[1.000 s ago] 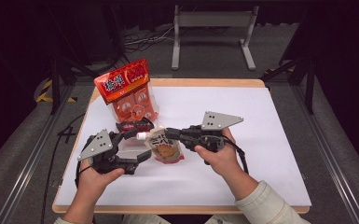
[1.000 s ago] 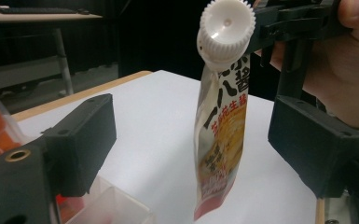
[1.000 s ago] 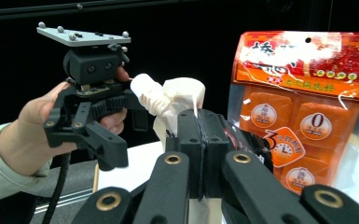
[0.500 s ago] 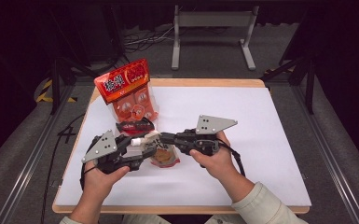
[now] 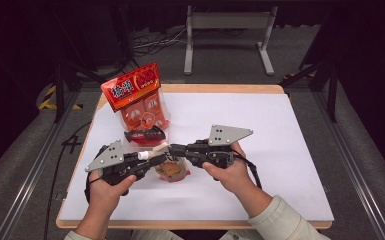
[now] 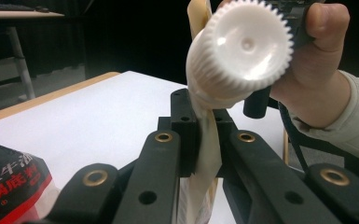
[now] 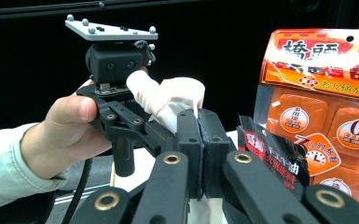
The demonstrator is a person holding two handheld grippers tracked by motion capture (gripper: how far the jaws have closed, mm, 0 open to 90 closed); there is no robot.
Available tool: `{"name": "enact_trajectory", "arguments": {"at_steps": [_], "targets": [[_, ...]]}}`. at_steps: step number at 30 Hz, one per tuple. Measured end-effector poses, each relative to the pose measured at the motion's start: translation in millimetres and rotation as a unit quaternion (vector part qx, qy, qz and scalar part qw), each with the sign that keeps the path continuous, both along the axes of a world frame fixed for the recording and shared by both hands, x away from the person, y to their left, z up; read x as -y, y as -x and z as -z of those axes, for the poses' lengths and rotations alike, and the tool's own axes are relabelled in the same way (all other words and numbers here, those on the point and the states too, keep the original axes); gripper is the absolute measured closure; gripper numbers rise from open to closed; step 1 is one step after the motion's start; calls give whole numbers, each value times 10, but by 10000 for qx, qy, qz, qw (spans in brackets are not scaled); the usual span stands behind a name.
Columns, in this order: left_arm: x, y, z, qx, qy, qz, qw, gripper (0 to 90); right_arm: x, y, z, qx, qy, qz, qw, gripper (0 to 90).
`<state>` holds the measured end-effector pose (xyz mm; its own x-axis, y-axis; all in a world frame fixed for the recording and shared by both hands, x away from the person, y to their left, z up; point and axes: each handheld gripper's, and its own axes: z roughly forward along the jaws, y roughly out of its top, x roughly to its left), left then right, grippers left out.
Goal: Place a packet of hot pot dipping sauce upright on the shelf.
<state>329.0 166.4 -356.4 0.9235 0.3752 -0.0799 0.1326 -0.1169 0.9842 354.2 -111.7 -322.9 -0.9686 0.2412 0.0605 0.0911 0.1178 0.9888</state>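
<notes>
A small clear pouch (image 5: 170, 170) of brown sauce with a white ribbed screw cap (image 6: 242, 44) hangs just above the white table between my two grippers. My left gripper (image 6: 204, 122) has just been closing, and its jaws now pinch the pouch's cream top edge below the cap. From the other side, my right gripper (image 7: 198, 127) is shut on the same pouch top (image 7: 177, 100). In the high view the left gripper (image 5: 152, 159) and right gripper (image 5: 174, 149) meet tip to tip over the pouch.
A tall orange and red snack bag (image 5: 136, 98) stands at the back left of the white table (image 5: 280, 150). A small black and red sachet (image 5: 144, 135) lies in front of it, close behind the grippers. The wooden table edge (image 5: 195, 224) runs along the front.
The left gripper, open a second ago, has swung in and shut on the pouch's top. Both hands drew together; the right gripper kept its grip.
</notes>
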Motion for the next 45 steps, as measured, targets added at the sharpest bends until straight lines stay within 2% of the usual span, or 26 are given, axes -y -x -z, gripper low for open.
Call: {"name": "enact_trajectory", "arguments": {"at_steps": [7, 12, 16, 19, 22, 25, 28, 33, 36, 39, 45], "targets": [[-23, -28, -50, 63, -186, 103, 9998, 879, 35, 12, -29, 109, 41, 90, 9999, 771], [-62, -73, -66, 62, -210, 76, 9997, 884, 174, 27, -76, 148, 4, 223, 9996, 694], [-99, -116, -115, 13, -313, 190, 9993, 886, 322, 37, -89, 205, 96, 379, 9990, 663], [-107, -150, -190, 31, -508, 273, 9983, 886, 466, 36, -73, 100, 78, 434, 9990, 650], [-122, -178, -262, 117, -505, 308, 9982, 887, 648, 37, -26, -10, 63, 589, 9982, 651], [-148, -193, -337, 166, -520, 294, 9981, 887, 754, 24, 1, -95, 168, 719, 9972, 654], [-178, -212, -398, 234, -592, 239, 9977, 887, 829, 34, 5, -83, 249, 809, 9964, 653], [-240, -241, -438, 259, -511, 166, 9982, 887, 923, 46, 15, -86, 332, 919, 9952, 652], [-302, -265, -444, 269, -478, -30, 9985, 887, 978, 38, 31, -151, 378, 909, 9950, 651], [-332, -278, -450, 309, -489, -104, 9983, 887, 1023, 29, 47, -175, 428, 970, 9942, 649], [-358, -322, -457, 385, -643, -403, 9964, 888, 1171, -1, 94, -278, 435, 1142, 9921, 647]]}}
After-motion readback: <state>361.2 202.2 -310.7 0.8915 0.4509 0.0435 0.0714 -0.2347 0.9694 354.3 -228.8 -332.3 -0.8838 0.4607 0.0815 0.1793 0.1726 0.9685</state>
